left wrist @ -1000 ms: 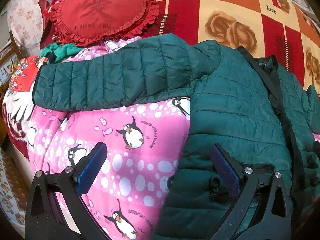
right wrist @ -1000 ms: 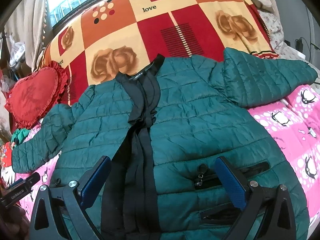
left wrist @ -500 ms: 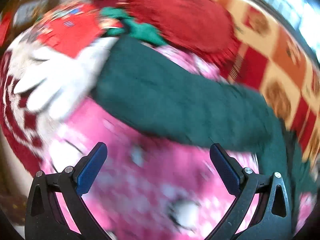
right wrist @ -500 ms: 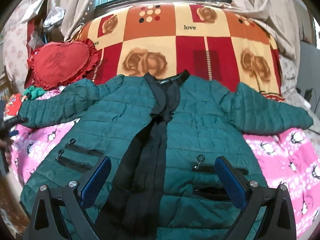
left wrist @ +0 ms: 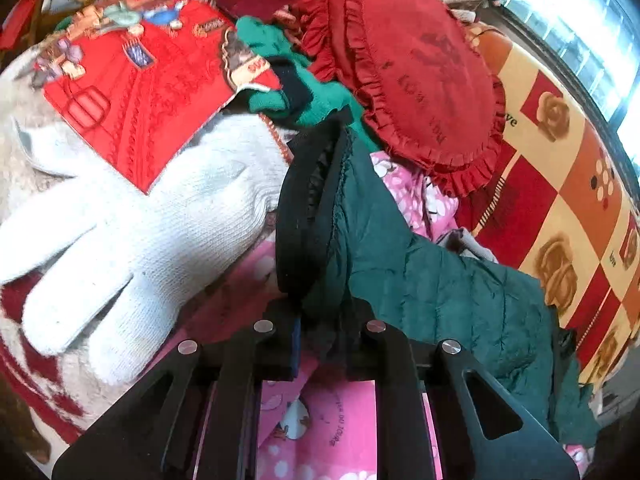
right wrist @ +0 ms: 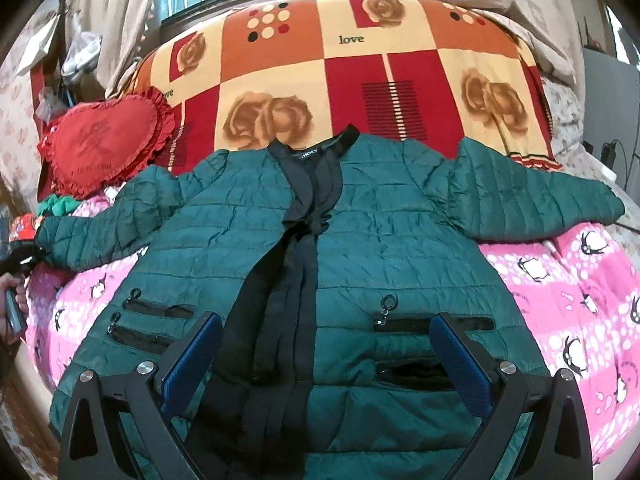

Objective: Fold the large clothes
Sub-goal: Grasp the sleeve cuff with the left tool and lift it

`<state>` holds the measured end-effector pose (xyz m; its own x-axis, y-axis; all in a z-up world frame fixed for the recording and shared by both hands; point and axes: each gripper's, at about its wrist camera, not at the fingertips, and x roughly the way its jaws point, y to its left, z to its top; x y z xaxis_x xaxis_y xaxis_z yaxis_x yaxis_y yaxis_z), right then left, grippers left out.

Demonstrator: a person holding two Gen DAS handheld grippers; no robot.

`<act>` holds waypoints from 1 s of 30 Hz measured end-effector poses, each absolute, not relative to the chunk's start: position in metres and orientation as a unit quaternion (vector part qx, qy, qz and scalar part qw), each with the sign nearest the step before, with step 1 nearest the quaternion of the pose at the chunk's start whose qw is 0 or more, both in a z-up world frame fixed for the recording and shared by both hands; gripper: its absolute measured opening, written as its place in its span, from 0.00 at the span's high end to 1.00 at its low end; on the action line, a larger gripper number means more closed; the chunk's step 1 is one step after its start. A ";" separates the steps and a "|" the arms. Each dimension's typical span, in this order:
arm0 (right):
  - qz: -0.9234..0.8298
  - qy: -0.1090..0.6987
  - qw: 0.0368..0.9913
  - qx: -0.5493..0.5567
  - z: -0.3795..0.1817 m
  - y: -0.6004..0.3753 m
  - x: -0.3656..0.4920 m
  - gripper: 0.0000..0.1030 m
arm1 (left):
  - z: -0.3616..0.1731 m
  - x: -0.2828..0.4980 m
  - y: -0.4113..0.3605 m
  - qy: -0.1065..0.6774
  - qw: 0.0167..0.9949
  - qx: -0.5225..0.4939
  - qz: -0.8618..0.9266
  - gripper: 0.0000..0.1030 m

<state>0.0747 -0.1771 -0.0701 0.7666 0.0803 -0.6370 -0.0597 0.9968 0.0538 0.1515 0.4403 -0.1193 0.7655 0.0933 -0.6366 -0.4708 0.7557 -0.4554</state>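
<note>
Lay flat and face up on the pink penguin blanket [right wrist: 560, 280]: a dark green quilted jacket [right wrist: 400, 248], long axis running from the hem, nearest the right gripper [right wrist: 324, 356], up to the black collar [right wrist: 312, 152], which pointed toward the checked rose blanket [right wrist: 360, 80]. Spread sideways from the jacket: both sleeves, one out to each side. Hovered above the hem with jaws released and spread wide, nothing between the blue pads [right wrist: 192, 352]. Seen only from the right wrist: the whole jacket and the zipped pockets [right wrist: 152, 320], shut, contents hidden. Seen only from the left wrist: the left gripper [left wrist: 320, 344] clenched on the black-lined cuff [left wrist: 308, 216] of the sleeve [left wrist: 420, 280], beside a white knitted glove [left wrist: 140, 232] and red patterned cloth [left wrist: 140, 92]. Beyond the cuff, a red heart-shaped pillow [left wrist: 408, 64].
</note>
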 end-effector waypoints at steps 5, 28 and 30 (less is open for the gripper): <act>0.027 0.339 0.940 0.014 -0.067 -0.182 0.071 0.00 | -0.096 0.154 0.396 0.269 0.914 -0.294 0.076 0.89; -0.103 0.441 0.885 0.106 -0.109 -0.280 0.093 0.00 | -0.029 0.297 0.014 0.302 0.881 -0.194 -0.308 0.89; -0.102 0.445 0.881 0.127 -0.114 -0.289 0.093 0.00 | -0.032 0.308 -0.021 0.310 0.868 -0.183 -0.343 0.89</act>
<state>0.0929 -0.2891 -0.1145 0.5830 -0.0670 -0.8097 0.2934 0.9467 0.1329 0.3076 -0.0215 -0.0321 0.5722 -0.7086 -0.4130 0.4818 0.6979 -0.5299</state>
